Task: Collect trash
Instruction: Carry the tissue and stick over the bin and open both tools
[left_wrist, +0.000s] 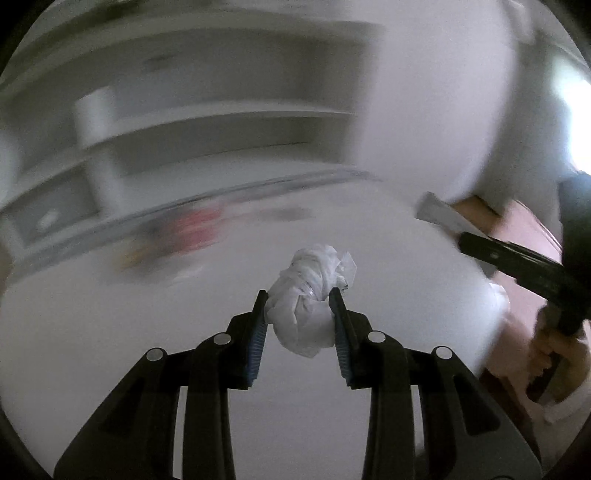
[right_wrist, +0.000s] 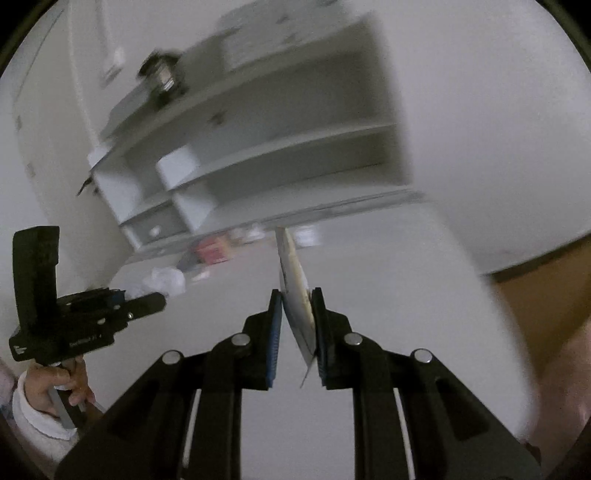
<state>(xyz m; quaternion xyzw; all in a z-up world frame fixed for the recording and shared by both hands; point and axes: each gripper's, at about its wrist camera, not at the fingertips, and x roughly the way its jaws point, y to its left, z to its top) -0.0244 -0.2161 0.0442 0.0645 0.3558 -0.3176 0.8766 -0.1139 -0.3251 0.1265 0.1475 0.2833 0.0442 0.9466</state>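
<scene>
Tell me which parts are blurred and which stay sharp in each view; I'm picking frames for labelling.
Left wrist view: the shelves and desk litter smear, while the crumpled tissue in the left gripper stays sharp. Right wrist view: same smear behind; the card in the right gripper is crisp.

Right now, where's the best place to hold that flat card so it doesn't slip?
On its two flat faces near the lower edge, coming in edge-on, as the right gripper has it. The card is thin and stiff, so pads pressing both faces hold it steady.
</scene>
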